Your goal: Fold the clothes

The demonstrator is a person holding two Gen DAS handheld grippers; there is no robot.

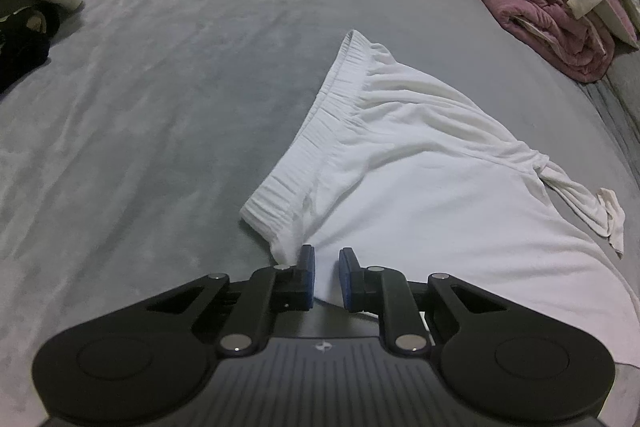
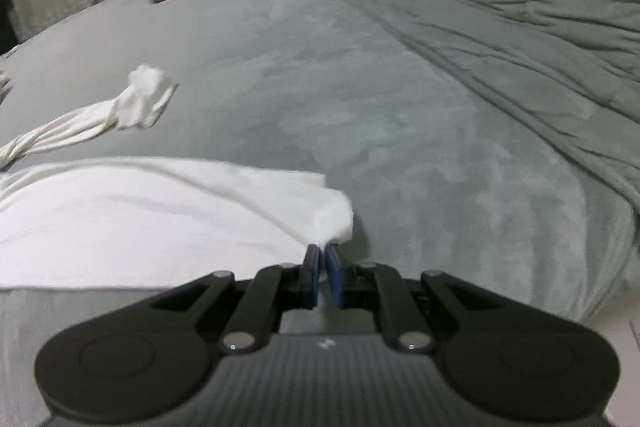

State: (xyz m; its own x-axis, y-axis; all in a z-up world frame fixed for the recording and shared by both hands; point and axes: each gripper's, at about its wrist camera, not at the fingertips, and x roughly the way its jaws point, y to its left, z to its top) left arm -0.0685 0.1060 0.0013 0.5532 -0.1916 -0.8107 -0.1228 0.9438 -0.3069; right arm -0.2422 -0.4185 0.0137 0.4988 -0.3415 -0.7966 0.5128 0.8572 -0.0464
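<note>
White shorts point(image 1: 420, 163) are spread on the grey bedsheet point(image 1: 160, 107). A hem corner is pinched in the clenched right gripper point(image 2: 323, 269); the left gripper point(image 1: 326, 269) is held slightly parted over the waistband end, gripping nothing, seemingly readied for a fold.

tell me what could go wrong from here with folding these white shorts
1. The left gripper has a gap between its pads over the white shorts, so that side may stay behind if the right lifts.
2. The right gripper pinches only a small corner, which could slip out.
3. The twisted drawstring trails loose on the grey bedspread and could get caught in the fold.
</note>
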